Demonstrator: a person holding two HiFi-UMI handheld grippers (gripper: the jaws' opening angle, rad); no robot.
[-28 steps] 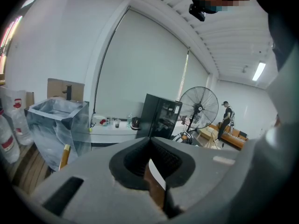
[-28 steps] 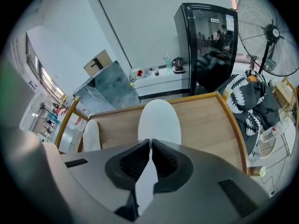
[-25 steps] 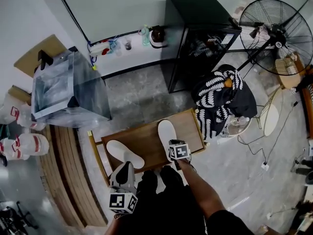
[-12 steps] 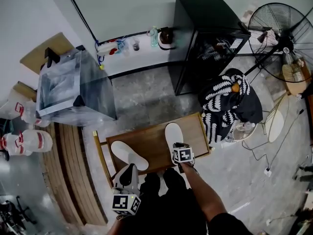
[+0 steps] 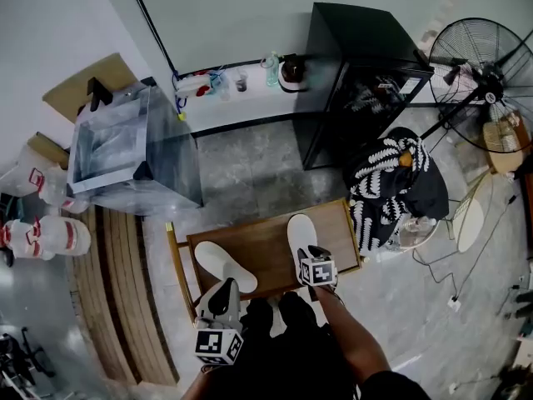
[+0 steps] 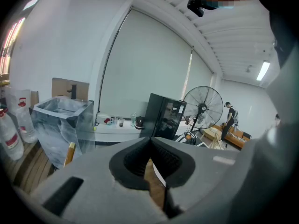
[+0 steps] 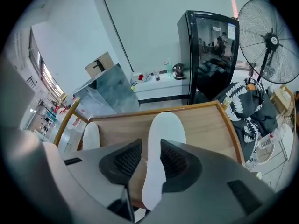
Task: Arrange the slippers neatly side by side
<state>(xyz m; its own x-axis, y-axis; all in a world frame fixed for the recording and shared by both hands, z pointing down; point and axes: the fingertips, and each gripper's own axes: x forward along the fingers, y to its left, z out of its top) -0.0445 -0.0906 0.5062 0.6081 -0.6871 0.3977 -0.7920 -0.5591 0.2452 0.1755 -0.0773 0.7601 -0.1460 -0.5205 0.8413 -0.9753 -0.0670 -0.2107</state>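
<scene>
Bare wood lies open on the table (image 5: pixel 265 247) between the left slipper (image 5: pixel 223 265) and the right slipper (image 5: pixel 301 232). Beyond its far edge the grey floor (image 5: pixel 250 173) gives passage. A patterned cloth (image 5: pixel 379 182) crowds the right end; a lined bin (image 5: pixel 125 152) stands far left.

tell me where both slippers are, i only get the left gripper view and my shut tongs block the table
Observer: Both lie on the wooden table; the left slipper is angled, apart from the right slipper.
Operator: is the right one gripped
Observer: No, the right tongs are opening, with its near end between them.
Operator: where are my tongs
Observer: The left tongs sit at the table's near edge, by the left slipper.
</scene>
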